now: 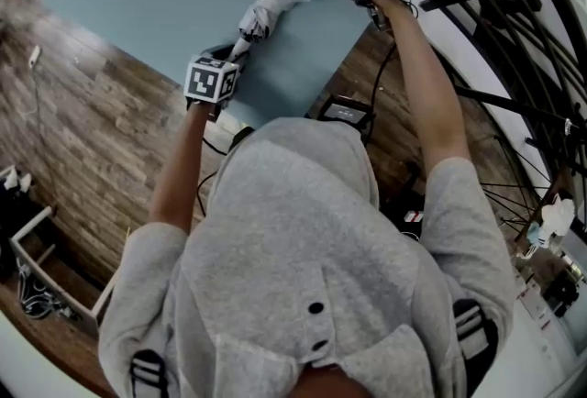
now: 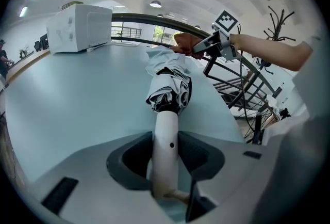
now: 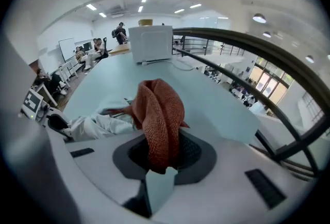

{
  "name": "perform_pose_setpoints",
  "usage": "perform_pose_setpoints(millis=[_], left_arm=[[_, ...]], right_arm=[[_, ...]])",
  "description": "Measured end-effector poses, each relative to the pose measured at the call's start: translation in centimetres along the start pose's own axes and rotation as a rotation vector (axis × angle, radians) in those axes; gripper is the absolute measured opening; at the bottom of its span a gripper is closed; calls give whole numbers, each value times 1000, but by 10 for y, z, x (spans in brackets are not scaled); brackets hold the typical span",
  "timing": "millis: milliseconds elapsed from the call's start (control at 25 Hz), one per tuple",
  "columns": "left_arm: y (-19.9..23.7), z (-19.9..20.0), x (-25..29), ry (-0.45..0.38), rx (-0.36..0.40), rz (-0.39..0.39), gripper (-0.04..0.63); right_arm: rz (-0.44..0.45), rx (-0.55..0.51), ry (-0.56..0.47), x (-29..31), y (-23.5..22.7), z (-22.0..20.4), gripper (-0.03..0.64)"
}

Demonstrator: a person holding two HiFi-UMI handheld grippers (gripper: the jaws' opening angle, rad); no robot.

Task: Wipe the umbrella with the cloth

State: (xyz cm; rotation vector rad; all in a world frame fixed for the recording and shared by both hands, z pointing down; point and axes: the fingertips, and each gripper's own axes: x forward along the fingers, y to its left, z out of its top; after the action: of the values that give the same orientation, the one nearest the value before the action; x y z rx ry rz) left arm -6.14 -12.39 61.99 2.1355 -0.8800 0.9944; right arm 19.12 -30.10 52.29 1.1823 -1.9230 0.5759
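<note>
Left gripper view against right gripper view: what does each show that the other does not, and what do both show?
Only the left gripper view: the white handle clamped between the fingers of the left gripper, and the person's forearm behind the right gripper.
Only the right gripper view: the fingers of the right gripper shut on the rust-red cloth from close up, and the left gripper's marker cube.
Both: the folded umbrella lying on the pale blue table, the cloth at its far end, and a white boxy appliance.
</note>
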Motion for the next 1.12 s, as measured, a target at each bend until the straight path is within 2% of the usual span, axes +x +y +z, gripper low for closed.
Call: perform_pose_setpoints(millis=[200,480,680,800,840,920,1120], left_arm=[[-1,7,-9,-38,1,33,161],[4,44,-68,-292,-26,133,161],[-20,61,-112,-441,27,98,160],[-38,53,-149,-504,56,66,158],[-46,46,-167,-520,66,68,138],[-64,36,-203,-561,92,73,35],[-102,25,-266,-669,158,51,15]], right_arm=[[-85,16,-144,-42,-7,2,74],[-111,96,-357,-118,21,-16,74],[-163,132,-443,-175,68,-35,74],[-165,154,-486,-208,114,-44,74],[-164,161,-502,-222,132,-48,74],[-188,172,-541,-259,162,-55,74],[-272,230,-621,-329,218,-77,74]])
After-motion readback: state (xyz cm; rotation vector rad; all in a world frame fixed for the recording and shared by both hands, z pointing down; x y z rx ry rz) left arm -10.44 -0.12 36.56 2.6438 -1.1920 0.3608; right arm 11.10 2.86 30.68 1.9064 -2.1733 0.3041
